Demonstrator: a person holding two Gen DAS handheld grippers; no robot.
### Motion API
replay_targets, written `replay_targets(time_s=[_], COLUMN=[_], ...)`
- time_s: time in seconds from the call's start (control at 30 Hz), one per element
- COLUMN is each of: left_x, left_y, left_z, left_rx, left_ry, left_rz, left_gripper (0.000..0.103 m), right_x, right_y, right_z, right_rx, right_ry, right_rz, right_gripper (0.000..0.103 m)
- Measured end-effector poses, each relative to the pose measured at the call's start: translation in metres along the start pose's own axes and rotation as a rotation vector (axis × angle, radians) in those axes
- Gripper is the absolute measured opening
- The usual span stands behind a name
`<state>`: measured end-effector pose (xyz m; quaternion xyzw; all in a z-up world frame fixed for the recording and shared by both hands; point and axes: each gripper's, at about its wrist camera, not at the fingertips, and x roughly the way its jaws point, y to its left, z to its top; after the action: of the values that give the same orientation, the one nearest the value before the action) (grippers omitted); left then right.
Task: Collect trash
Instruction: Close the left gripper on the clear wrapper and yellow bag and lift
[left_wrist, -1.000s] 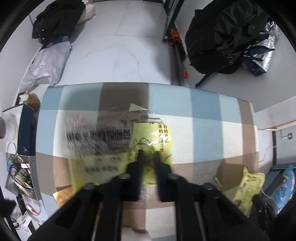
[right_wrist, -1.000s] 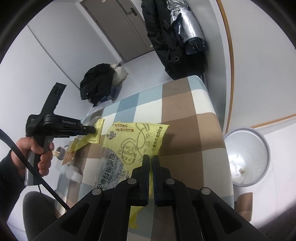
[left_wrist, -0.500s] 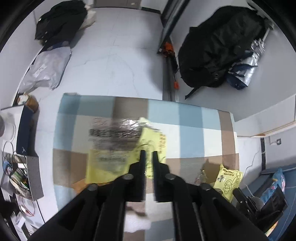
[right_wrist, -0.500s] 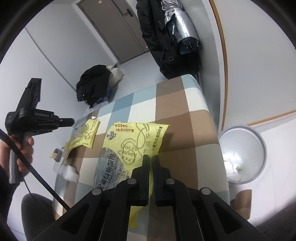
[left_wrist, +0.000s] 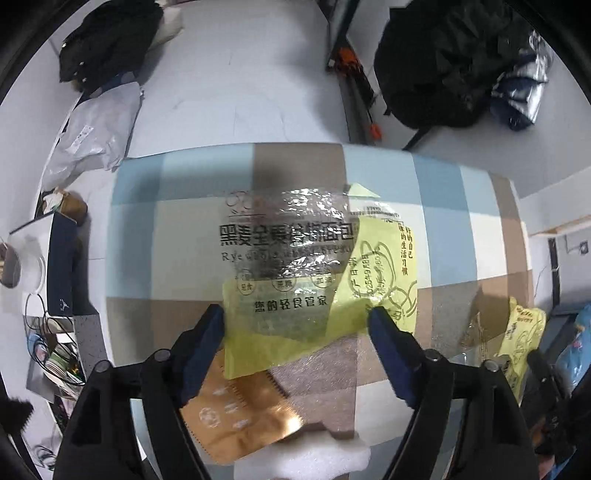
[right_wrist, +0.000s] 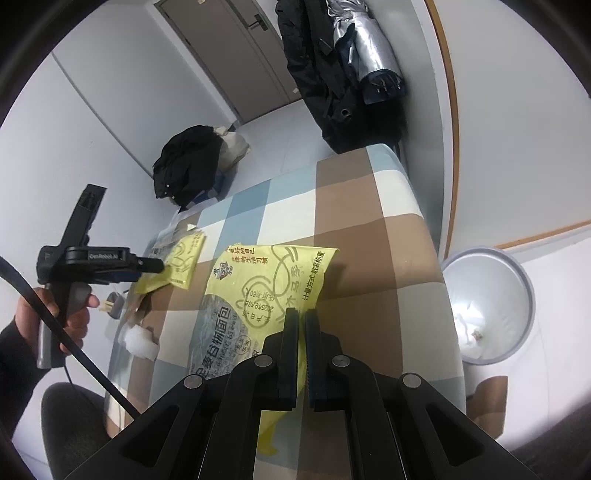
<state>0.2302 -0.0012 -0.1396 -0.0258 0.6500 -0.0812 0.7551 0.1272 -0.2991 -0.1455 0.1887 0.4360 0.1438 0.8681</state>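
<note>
A clear-and-yellow bread wrapper (left_wrist: 295, 266) lies flat on the checked tablecloth (left_wrist: 443, 229). My left gripper (left_wrist: 295, 317) points down over the wrapper's near edge. Its jaws are opening wide, with the wrapper between them, and neither pad presses on it. From the right wrist view this gripper (right_wrist: 160, 265) hovers at the same wrapper (right_wrist: 181, 266), with a hand on its handle. My right gripper (right_wrist: 301, 314) is shut on a second yellow wrapper (right_wrist: 273, 273) near the table's right edge. That second wrapper (left_wrist: 524, 332) also shows at the far right of the left wrist view.
A copper foil wrapper (left_wrist: 236, 410) and a white foam scrap (left_wrist: 303, 454) lie near the left gripper. A round grey bin (right_wrist: 487, 306) with white paper inside stands on the floor beside the table's right edge. Black coats and bags sit beyond the table.
The left gripper was shut on the clear-and-yellow wrapper, rose, came back down and spread its jaws wide. The wrapper now lies flat between them. The right gripper kept still.
</note>
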Motion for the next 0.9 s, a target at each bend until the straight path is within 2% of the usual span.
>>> replay_targets(time_s=[0.07, 0.23, 0.43, 0.67, 0.77, 0.83, 0.87, 0.9], left_x=[0.008, 0.016, 0.023, 0.018, 0.010, 0.006, 0.005, 0.003], left_y=[-0.005, -0.016, -0.022, -0.014, -0.008, -0.006, -0.007, -0.008], left_z=[0.003, 0.006, 0.007, 0.006, 0.003, 0.002, 0.000, -0.001], left_rx=[0.013, 0.064, 0.093, 0.081, 0.068, 0.063, 0.062, 0.063], left_ry=[0.034, 0.033, 0.023, 0.010, 0.000, -0.017, -0.020, -0.028], left_rz=[0.007, 0.060, 0.130, 0.134, 0.136, 0.134, 0.133, 0.132], left_gripper=[0.089, 0.092, 0.092, 0.086, 0.074, 0.058, 0.053, 0.043], right_x=[0.001, 0.003, 0.004, 0.004, 0.004, 0.003, 0.004, 0.003], right_y=[-0.001, 0.000, -0.002, -0.003, -0.002, -0.002, -0.001, -0.001], right_z=[0.000, 0.001, 0.002, 0.002, 0.002, 0.002, 0.002, 0.002], right_rx=[0.006, 0.017, 0.026, 0.042, 0.039, 0.039, 0.039, 0.038], right_ry=[0.001, 0.010, 0.016, 0.020, 0.020, 0.020, 0.020, 0.019], right_rz=[0.003, 0.015, 0.022, 0.038, 0.042, 0.044, 0.044, 0.045], right_gripper=[0.003, 0.003, 0.004, 0.004, 0.004, 0.004, 0.004, 0.004])
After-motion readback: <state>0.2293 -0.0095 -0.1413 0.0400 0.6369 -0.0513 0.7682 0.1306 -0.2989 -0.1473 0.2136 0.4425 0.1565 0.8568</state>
